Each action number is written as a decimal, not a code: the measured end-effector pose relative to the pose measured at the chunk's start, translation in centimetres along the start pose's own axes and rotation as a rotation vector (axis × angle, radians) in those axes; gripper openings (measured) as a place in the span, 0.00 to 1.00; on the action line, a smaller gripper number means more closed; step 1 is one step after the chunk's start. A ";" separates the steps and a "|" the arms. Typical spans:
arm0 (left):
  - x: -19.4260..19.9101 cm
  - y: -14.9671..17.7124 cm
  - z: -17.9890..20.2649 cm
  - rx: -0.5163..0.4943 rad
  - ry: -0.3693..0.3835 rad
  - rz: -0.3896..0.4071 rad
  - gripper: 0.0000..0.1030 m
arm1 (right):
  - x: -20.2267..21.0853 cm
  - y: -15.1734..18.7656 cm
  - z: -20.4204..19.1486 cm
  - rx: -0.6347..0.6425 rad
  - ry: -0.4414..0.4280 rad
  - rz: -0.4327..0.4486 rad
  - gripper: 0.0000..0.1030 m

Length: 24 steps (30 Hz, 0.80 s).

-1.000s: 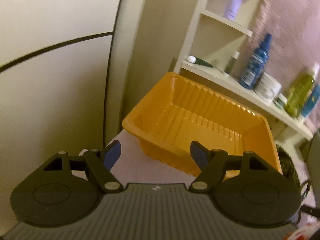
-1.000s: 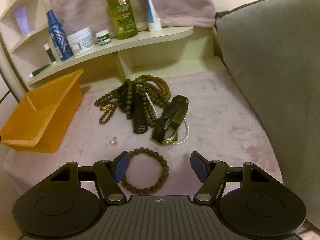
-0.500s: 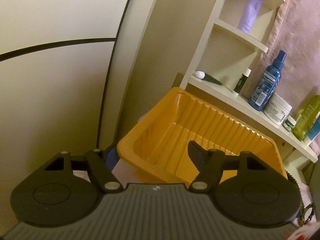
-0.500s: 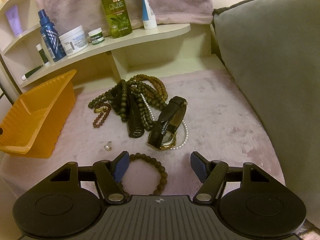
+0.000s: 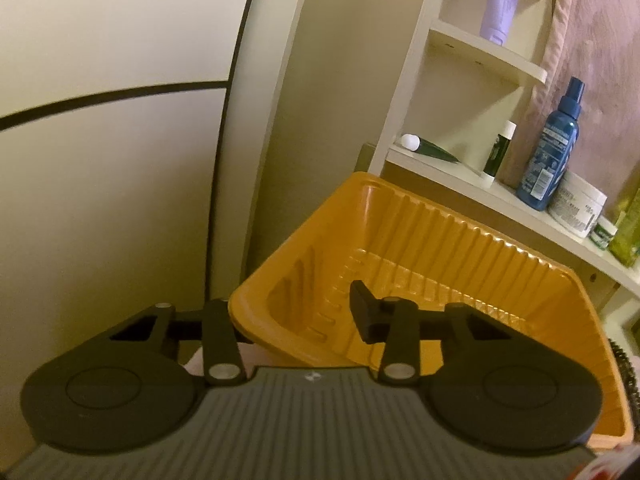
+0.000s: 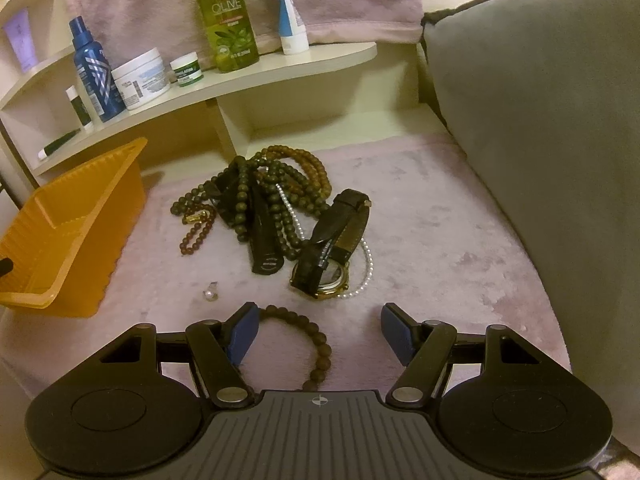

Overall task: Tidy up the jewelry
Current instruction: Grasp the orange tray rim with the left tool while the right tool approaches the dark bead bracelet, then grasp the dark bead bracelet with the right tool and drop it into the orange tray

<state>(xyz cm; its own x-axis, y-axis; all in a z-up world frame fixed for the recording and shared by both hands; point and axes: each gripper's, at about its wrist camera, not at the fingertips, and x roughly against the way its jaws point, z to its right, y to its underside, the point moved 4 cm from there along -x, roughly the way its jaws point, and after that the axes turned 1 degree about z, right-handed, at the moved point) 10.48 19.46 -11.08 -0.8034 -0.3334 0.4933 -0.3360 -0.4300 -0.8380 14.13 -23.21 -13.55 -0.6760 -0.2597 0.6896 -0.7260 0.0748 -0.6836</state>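
An empty orange ribbed tray (image 5: 460,240) stands on the pink cloth, also at the left of the right wrist view (image 6: 80,232). My left gripper (image 5: 300,316) straddles its near left corner. One finger is inside the tray and the other is outside, hidden behind the rim. Its jaws are closing, and the inner pad still stands clear of the wall. My right gripper (image 6: 319,320) is open just above a brown bead bracelet (image 6: 318,344). Beyond it lie a pile of bead necklaces (image 6: 276,188), a watch (image 6: 332,256), a pearl strand (image 6: 366,268) and a small ring (image 6: 210,294).
A curved white shelf (image 6: 280,72) behind holds a blue bottle (image 6: 94,72), a white jar (image 6: 140,78) and a green bottle (image 6: 228,16). A grey cushion (image 6: 540,100) walls off the right side. A pale wall (image 5: 100,160) stands left of the tray.
My left gripper has come down and forward onto the tray's near corner, and its jaws have narrowed around it. My right gripper has hardly moved and stays open over the bracelet.
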 end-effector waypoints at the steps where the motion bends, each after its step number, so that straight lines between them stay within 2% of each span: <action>1: 0.1 0.0 -0.1 -0.003 -0.006 0.003 0.32 | 0.0 0.0 0.0 0.000 -0.002 0.001 0.67; 3: 0.3 0.0 -0.2 -0.013 -0.021 0.010 0.19 | 0.2 0.0 0.0 0.001 -0.003 0.004 0.67; 5: 0.4 -0.2 -0.5 -0.018 -0.028 0.012 0.16 | 0.3 0.0 0.0 0.000 -0.005 0.007 0.67; 13: 2.3 -1.0 0.5 -0.082 -0.023 0.081 0.14 | 0.9 0.2 -0.7 0.043 -0.033 0.005 0.66; 14: 2.6 -1.2 0.5 -0.089 -0.022 0.089 0.13 | 0.9 0.3 -0.8 0.048 -0.034 0.004 0.61; 15: 2.9 -1.3 0.5 -0.098 -0.026 0.100 0.13 | 0.8 0.4 -0.8 0.052 -0.034 -0.001 0.49; 17: 3.2 -1.5 0.5 -0.117 -0.035 0.115 0.13 | 0.3 0.6 -0.7 0.055 -0.038 -0.025 0.39; 20: 3.9 -1.6 0.5 -0.130 -0.044 0.131 0.13 | -0.1 0.7 -0.6 0.070 -0.024 -0.032 0.30; 23: 4.3 -1.6 0.7 -0.136 -0.051 0.140 0.13 | -0.3 0.8 -0.8 0.122 0.016 -0.035 0.09; 24: 4.3 -1.7 0.8 -0.135 -0.052 0.140 0.13 | -0.3 0.9 -0.9 0.144 0.016 -0.036 0.08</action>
<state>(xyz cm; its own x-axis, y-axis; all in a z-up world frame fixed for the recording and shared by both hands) 8.02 18.14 -7.35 -0.8215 -0.4267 0.3783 -0.2887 -0.2610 -0.9212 13.60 -22.23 -14.17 -0.6528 -0.2442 0.7171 -0.7249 -0.0736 -0.6849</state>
